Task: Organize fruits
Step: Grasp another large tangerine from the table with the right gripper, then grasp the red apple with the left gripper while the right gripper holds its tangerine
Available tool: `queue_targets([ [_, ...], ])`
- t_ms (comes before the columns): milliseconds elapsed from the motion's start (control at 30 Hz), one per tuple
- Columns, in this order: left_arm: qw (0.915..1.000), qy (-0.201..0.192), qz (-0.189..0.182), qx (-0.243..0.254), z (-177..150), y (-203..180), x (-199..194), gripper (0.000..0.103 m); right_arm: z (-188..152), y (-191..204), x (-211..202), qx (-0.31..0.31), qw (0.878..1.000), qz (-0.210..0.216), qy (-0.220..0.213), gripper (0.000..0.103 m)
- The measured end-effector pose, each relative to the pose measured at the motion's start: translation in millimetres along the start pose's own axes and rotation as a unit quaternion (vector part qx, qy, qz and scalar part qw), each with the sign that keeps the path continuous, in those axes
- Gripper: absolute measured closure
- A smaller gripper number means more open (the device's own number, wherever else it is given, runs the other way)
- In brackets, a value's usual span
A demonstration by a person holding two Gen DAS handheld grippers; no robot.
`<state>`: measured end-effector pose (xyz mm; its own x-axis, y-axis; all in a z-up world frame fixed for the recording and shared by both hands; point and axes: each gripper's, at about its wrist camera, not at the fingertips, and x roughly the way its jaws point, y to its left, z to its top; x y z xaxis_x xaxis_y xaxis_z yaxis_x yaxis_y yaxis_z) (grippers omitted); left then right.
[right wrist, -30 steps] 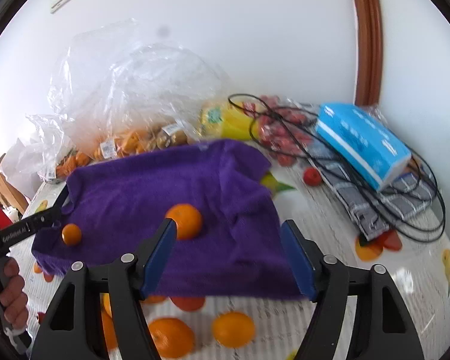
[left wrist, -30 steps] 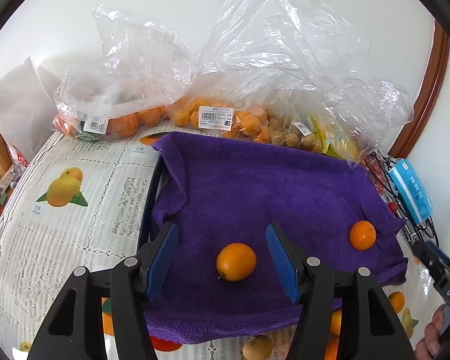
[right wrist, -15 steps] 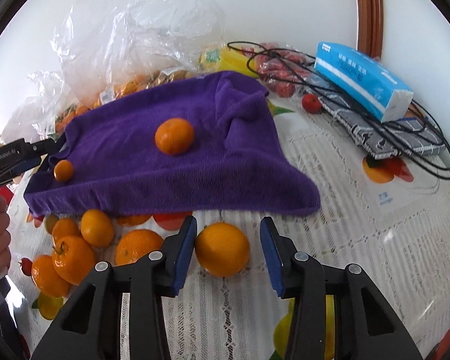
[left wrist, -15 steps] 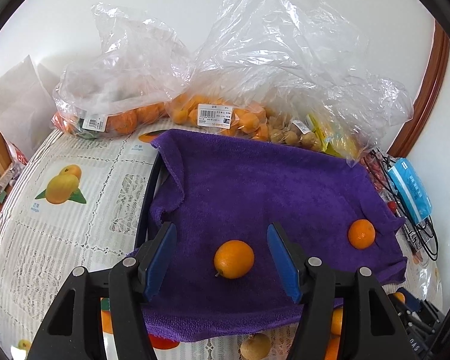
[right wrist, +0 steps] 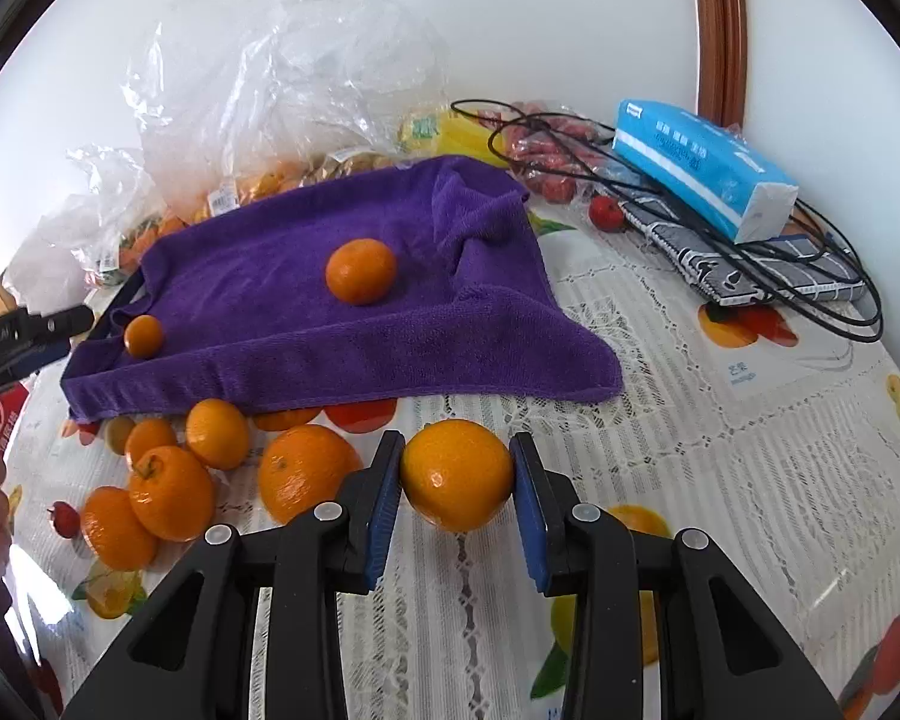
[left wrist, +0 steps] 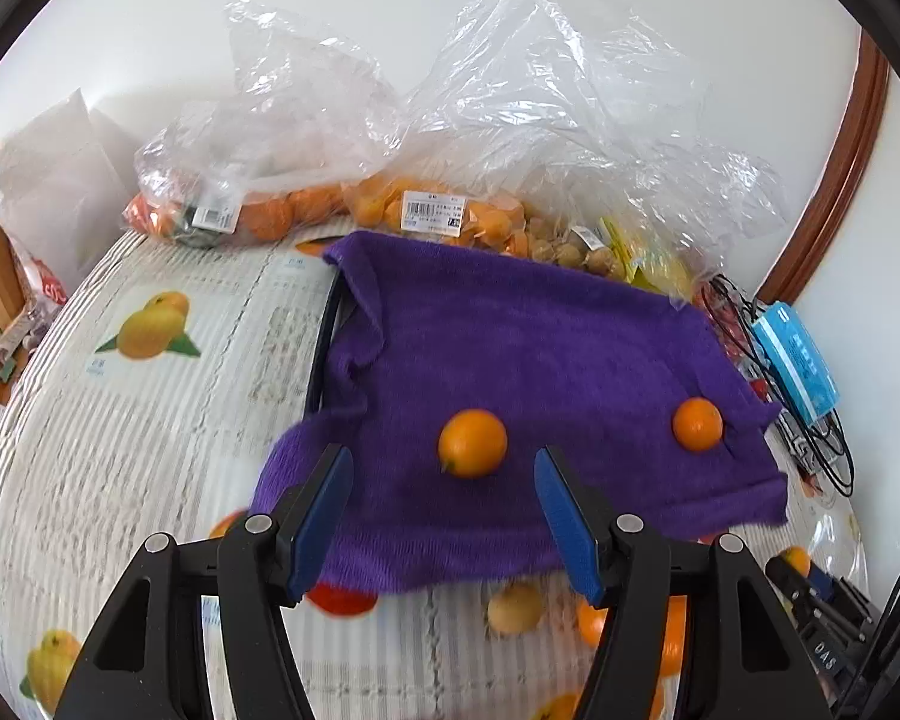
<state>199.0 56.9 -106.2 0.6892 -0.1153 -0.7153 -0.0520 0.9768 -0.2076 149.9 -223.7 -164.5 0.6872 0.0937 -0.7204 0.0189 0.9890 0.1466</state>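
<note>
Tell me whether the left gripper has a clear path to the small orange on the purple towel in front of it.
Probably yes: the left gripper is open, and the small orange lies uncovered on the purple towel just beyond it.

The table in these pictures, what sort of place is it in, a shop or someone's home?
Most likely a home dining or kitchen table. It has a fruit-printed tablecloth, supermarket produce bags with price labels heaped against the wall, and a blue tissue pack lying over tangled cables.
</note>
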Motion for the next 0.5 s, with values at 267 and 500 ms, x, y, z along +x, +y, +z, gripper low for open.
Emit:
queue_targets([
  [267,0.9997,0.022,0.004,0.003,-33.6,4.0,-13.7,0.044,-5.9,7.6,-16.9,0.003,1.0,0.01,-0.007,0.067],
  [500,0.9996,0.026,0.008,0.0,-51.7,13.6,-26.0,0.044,-12.7,11.8,-26.1,0.0,1.0,0.015,-0.006,0.067],
])
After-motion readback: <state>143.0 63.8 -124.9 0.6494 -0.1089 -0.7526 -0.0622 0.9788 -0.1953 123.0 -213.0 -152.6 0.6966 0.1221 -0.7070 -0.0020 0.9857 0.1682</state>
